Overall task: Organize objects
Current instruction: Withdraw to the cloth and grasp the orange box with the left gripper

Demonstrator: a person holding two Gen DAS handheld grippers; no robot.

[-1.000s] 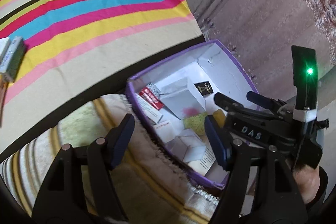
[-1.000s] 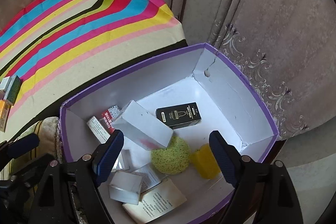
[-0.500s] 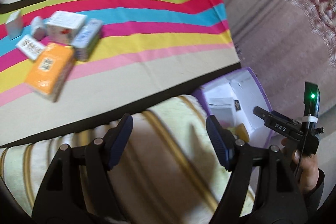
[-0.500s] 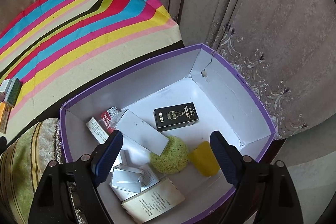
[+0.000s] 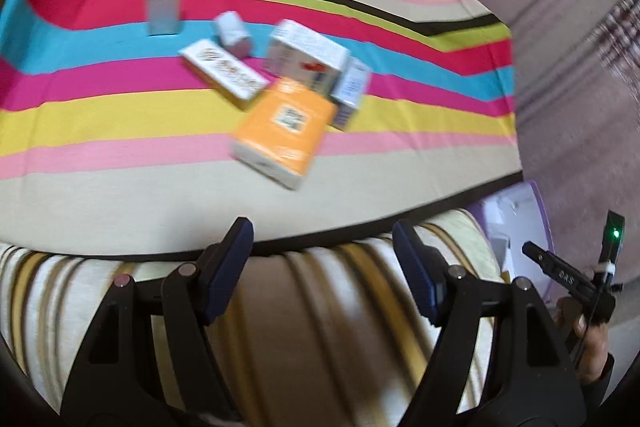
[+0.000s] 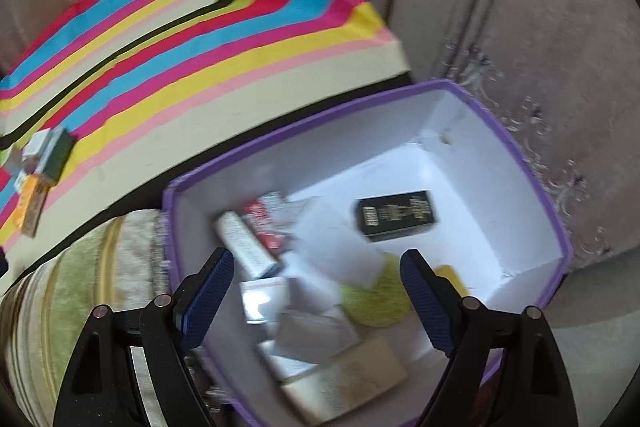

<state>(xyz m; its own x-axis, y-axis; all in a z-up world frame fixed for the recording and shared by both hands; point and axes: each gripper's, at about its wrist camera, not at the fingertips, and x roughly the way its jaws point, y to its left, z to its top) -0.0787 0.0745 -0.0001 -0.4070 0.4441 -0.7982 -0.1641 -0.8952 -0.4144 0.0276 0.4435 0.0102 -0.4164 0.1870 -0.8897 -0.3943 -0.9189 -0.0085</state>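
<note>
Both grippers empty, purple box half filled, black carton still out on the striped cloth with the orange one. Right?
Not quite. The black carton lies inside the purple box, per the right wrist view. The orange carton is on the striped cloth; both grippers are empty.

Empty left claw (image 5: 322, 267) apart over striped cushion (image 5: 312, 327), orange box (image 5: 282, 131) beyond.

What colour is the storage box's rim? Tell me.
Purple, with white inside walls; the box shows best in the right wrist view.

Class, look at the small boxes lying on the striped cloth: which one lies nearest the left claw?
The orange box. It is the largest of the cluster, bears a square code, and lies at the cluster's near edge, closer than the white boxes behind it.
</note>
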